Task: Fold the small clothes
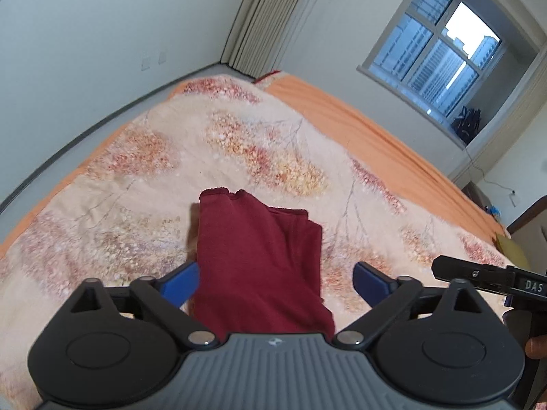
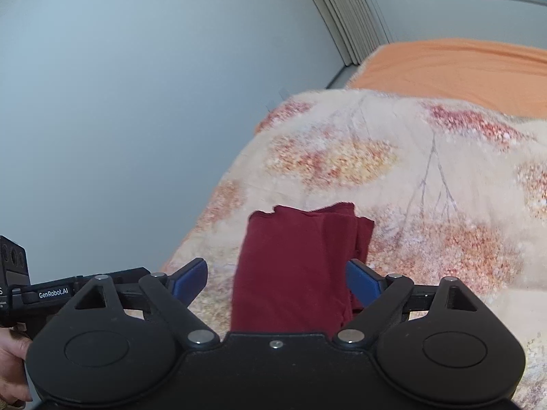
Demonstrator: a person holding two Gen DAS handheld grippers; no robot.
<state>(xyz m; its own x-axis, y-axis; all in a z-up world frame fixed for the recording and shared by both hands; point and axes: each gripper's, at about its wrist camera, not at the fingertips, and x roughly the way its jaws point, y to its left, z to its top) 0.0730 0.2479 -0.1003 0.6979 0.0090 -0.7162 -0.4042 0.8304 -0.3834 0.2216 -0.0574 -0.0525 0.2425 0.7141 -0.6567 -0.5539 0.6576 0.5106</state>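
Both grippers, left (image 1: 276, 280) and right (image 2: 276, 278), gape wide (empty) above folded maroon garment (image 1: 259, 259).

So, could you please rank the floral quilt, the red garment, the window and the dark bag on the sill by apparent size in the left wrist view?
1. floral quilt
2. red garment, though it lies nearest the camera
3. window
4. dark bag

Left wrist view: fisheye behind left gripper (image 1: 276, 282), angled down over bed, facing far wall corner, curtain (image 1: 263, 20), window (image 1: 441, 51). Right wrist view: fisheye behind right gripper (image 2: 276, 282), angled down, facing bare wall (image 2: 119, 102). Both near, sharing folded maroon garment (image 1: 259, 259) on floral quilt (image 1: 239, 143).
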